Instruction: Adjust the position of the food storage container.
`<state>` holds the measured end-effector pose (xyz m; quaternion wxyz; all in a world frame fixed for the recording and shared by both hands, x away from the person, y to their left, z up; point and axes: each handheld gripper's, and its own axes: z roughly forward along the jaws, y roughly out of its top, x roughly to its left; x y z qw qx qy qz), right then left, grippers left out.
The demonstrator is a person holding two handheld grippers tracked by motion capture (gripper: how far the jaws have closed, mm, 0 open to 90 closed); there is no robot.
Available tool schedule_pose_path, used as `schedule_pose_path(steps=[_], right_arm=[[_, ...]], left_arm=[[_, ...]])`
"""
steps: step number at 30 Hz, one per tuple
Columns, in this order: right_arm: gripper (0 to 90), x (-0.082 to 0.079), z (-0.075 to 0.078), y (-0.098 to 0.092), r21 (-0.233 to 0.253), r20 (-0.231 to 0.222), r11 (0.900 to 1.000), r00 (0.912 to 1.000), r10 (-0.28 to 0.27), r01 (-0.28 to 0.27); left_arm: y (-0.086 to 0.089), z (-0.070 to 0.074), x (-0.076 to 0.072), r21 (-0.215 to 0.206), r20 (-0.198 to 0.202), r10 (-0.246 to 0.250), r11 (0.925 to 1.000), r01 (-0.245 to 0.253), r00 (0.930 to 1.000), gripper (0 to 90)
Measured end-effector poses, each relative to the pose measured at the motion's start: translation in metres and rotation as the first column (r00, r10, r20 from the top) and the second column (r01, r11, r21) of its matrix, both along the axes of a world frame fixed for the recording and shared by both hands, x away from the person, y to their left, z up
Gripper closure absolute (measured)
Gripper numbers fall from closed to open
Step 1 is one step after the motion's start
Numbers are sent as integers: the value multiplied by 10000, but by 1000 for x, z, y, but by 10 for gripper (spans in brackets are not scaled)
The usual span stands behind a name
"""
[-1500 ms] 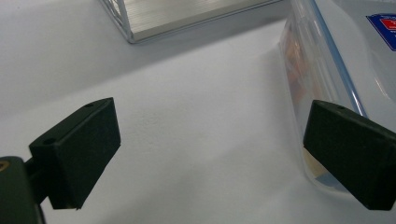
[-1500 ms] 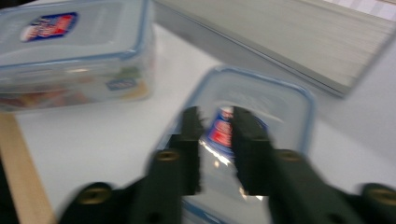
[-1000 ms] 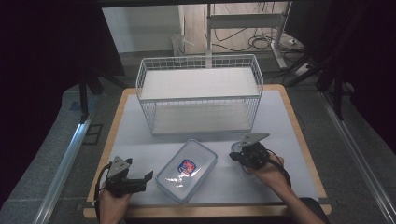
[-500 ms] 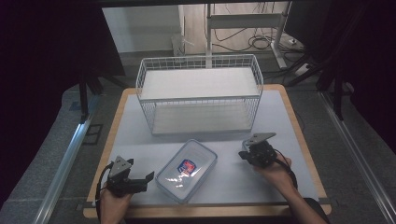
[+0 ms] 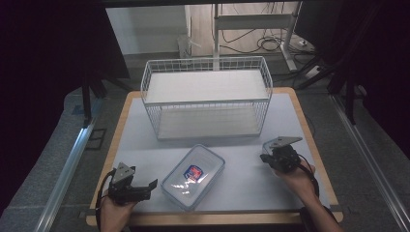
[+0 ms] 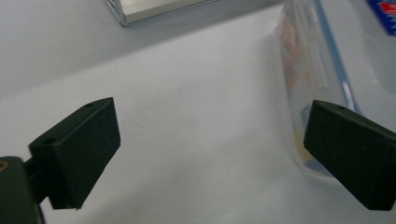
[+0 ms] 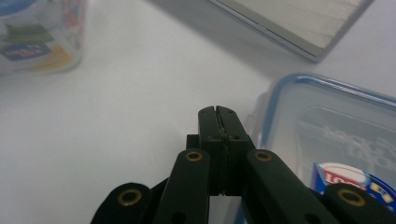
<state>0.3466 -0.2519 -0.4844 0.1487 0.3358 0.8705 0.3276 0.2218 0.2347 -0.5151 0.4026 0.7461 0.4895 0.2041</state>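
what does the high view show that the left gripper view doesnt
High view alone: the white wire basket at the back of the table, both hands, the right gripper to the right of the clear plastic container, and the container's whole lid with its red and blue label.

Left gripper view alone: the left gripper close up, jaws wide apart with bare table between them, one jaw in front of the container's side wall.

Both share: the container, the white table surface and the left gripper.

container (image 5: 193, 177) mid-table | left gripper (image 5: 147, 186) beside | right gripper (image 5: 265, 158) apart
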Motion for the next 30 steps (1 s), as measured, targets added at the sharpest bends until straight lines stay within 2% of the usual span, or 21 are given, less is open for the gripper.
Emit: schedule_pose_path(steps=[1,2,3,5,6,7,8,9,10,12,15,17,18,19,22,23,24,25,30], right_arm=[[900,-2,1,2,130,75,9999,9999,79,-80],[900,-2,1,2,130,75,9999,9999,79,-80],[900,-4,2,3,191,189,9997,9997,171,-175],[899,-6,2,5,318,217,9992,9995,221,-227],[899,-6,2,5,318,217,9992,9995,221,-227],[898,-6,3,6,486,238,9983,9992,318,-329],[898,-6,3,6,486,238,9983,9992,318,-329],[897,-8,3,7,572,284,9976,9989,365,-381],[897,-9,3,8,593,295,9974,9988,390,-407],[896,-10,4,9,625,329,9969,9984,457,-477],[894,-10,4,11,681,358,9961,9979,534,-558],[892,-11,4,12,712,402,9957,9976,566,-593],[892,-11,4,12,712,402,9957,9976,566,-593],[888,-13,4,13,705,414,9955,9973,610,-638],[888,-14,4,16,697,417,9948,9966,709,-737],[888,-14,4,17,730,400,9943,9964,747,-775],[888,-15,4,19,755,338,9940,9965,764,-788],[888,-14,3,20,767,326,9935,9961,815,-838],[889,-14,1,32,834,276,9904,9937,1085,-1104]], left_arm=[[1,5,-6,-531,52,-42,9986,45,10000,57],[1,5,-6,-531,52,-42,9986,45,10000,83],[-1,7,-13,-718,21,-271,9970,272,9996,133],[-3,8,-17,-671,29,-322,9972,323,9995,240],[-5,8,-20,-607,-43,-419,9973,415,9991,240],[-10,8,-27,-562,-155,-624,9965,614,9979,346],[-10,8,-27,-562,-155,-624,9965,614,9979,398],[-15,8,-34,-373,-251,-514,9980,505,9984,493],[-17,8,-38,-319,-307,-480,9984,470,9984,551],[-20,7,-45,-462,-449,-667,9968,646,9968,681],[-24,3,-52,-804,-821,-1071,9917,1006,9909,815],[-30,1,-51,-820,-1120,-1313,9891,1226,9850,856],[-30,1,-51,-820,-1120,-1313,9891,1226,9850,867],[-36,-1,-48,-710,-1269,-1462,9879,1380,9811,872],[-42,-3,-47,-775,-1356,-1617,9853,1523,9775,873],[-47,-5,-45,-555,-1459,-1654,9857,1589,9754,875],[-47,-5,-45,-555,-1459,-1654,9857,1589,9754,875],[-50,-6,-43,-293,-1448,-1492,9888,1465,9781,876],[-50,-10,-34,-346,-1586,-1431,9896,1394,9769,878]])
